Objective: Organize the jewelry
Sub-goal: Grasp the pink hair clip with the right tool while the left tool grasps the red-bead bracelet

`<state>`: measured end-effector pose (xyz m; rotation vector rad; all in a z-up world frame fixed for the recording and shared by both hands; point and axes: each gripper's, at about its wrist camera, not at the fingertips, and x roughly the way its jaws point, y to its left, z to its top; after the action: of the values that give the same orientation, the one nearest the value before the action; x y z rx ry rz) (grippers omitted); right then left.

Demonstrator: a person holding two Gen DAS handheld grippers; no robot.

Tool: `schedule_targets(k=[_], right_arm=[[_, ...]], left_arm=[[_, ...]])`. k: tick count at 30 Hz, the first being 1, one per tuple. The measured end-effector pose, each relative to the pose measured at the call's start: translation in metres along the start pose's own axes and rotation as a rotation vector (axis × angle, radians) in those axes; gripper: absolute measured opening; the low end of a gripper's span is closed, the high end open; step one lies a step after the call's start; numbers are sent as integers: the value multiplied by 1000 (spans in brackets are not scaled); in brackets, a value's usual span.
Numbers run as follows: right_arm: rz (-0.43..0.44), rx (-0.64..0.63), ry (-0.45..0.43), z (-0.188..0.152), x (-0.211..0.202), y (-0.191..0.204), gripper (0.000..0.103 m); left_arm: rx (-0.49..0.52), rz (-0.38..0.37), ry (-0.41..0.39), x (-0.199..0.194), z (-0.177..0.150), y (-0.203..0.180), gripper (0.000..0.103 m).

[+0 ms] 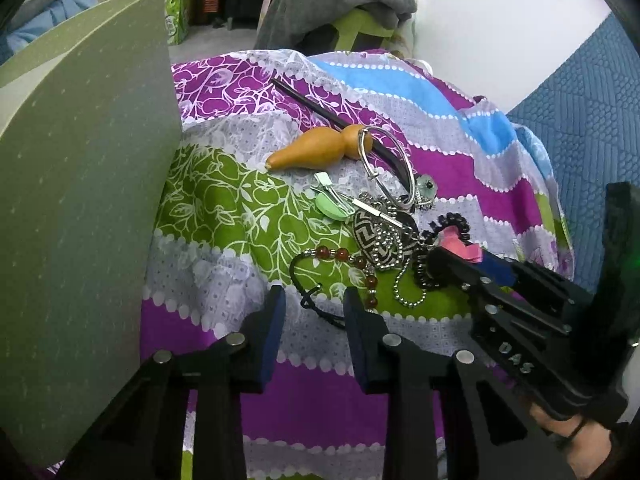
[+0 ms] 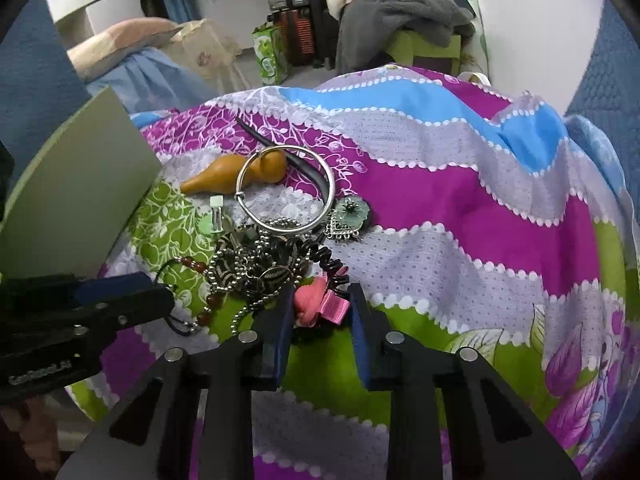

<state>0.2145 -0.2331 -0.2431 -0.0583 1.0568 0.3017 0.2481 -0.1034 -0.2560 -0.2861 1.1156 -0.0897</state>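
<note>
On the patterned bedspread (image 2: 440, 200), the pink hair clip (image 2: 320, 304) lies between the open right gripper (image 2: 318, 334).

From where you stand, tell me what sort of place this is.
Probably a bedroom at home. The jewelry pile lies on a patterned bedspread, a pillow sits behind, and a heap of clothes covers a chair.

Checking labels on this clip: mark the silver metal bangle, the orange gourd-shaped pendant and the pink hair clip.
silver metal bangle (image 2: 329, 184): right wrist view, on its right rim.
orange gourd-shaped pendant (image 1: 308, 150): left wrist view, on its larger bulb.
pink hair clip (image 2: 316, 302): right wrist view, on its body between the open fingers.
</note>
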Motion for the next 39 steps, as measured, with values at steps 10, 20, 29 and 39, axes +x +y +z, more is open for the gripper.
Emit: schedule_targets(k=[10, 20, 29, 39], right_arm=[[119, 147, 69, -11, -13, -14, 24], [179, 251, 115, -27, -24, -19, 25], [77, 231, 128, -42, -36, -8, 44], [-24, 129, 124, -38, -21, 4, 27]], left_arm=[[41, 33, 3, 5, 3, -5, 2], [39, -22, -33, -26, 0, -7, 1], [33, -44, -57, -58, -10, -6, 1], [22, -64, -79, -77, -13, -4, 1]])
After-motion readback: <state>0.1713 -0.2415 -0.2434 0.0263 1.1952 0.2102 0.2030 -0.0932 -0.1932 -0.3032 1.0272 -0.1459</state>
